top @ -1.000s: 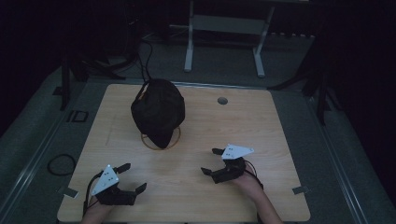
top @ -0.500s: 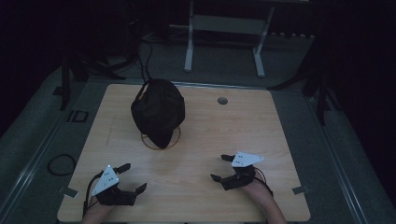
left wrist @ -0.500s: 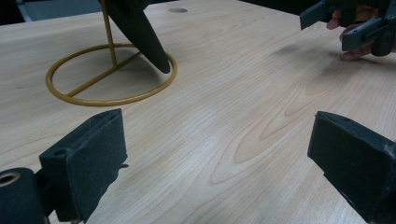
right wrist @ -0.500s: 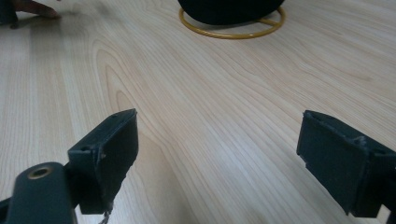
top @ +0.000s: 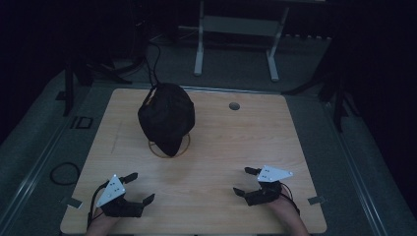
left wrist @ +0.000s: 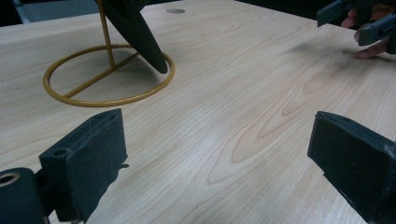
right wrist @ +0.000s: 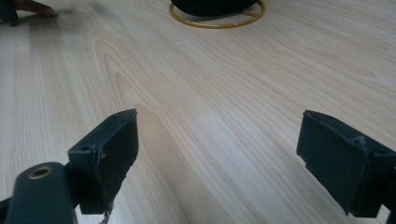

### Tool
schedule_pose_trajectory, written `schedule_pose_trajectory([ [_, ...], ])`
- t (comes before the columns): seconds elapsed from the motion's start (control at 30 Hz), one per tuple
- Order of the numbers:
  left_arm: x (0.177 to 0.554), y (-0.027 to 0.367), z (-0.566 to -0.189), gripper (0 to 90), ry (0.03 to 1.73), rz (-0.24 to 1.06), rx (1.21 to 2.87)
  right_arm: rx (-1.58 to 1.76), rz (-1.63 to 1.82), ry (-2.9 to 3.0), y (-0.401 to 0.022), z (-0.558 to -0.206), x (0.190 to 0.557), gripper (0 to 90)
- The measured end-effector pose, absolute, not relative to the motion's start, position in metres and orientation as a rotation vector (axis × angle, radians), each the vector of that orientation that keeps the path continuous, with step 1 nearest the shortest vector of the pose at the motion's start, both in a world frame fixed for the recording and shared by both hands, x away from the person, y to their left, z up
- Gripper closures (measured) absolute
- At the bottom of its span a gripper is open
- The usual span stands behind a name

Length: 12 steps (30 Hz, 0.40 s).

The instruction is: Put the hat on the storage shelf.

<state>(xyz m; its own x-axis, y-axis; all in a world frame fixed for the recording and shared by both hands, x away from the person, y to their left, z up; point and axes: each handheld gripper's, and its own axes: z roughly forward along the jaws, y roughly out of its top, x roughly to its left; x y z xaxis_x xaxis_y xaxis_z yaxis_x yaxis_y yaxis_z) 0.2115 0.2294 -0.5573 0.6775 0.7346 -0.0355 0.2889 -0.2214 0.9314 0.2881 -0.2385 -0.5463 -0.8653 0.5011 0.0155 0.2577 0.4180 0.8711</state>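
Observation:
A black cap (top: 166,115) hangs on a gold wire stand (top: 183,146) with a ring base, at the table's back left of centre. My left gripper (top: 141,187) rests open near the front left edge, nothing between its fingers. Near the front right, my right gripper (top: 242,181) is open and empty too. In the left gripper view the open left gripper (left wrist: 219,158) faces the gold stand (left wrist: 107,74) and the cap's black peak (left wrist: 135,32); the right gripper (left wrist: 364,18) is far off. The right gripper view has the right gripper (right wrist: 219,154) over bare wood, the gold stand (right wrist: 217,18) far ahead.
The wooden table (top: 221,142) has a round cable hole (top: 234,105) at the back. A white desk frame (top: 236,29) stands on the floor behind it. A cable loop (top: 64,172) lies on the floor at the left. A fingertip (right wrist: 32,7) of the left hand shows.
My right gripper has drawn back toward the front edge and a little to the right, still open. The left gripper, cap and stand have not moved.

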Motion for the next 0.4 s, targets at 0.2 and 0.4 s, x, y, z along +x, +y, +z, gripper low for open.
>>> schedule_pose_trajectory([
  [0.2, 0.212, 0.229, -0.558, 4.8, 0.814, 0.507, 1.803, 0.689, 1.401, 2.406, -0.252, -0.548, 0.285, 13.0],
  [0.4, 0.212, 0.229, -0.558, 4.8, 0.812, 0.506, 1.804, 0.718, 1.422, 2.386, -0.256, -0.548, 0.287, 13.1],
])
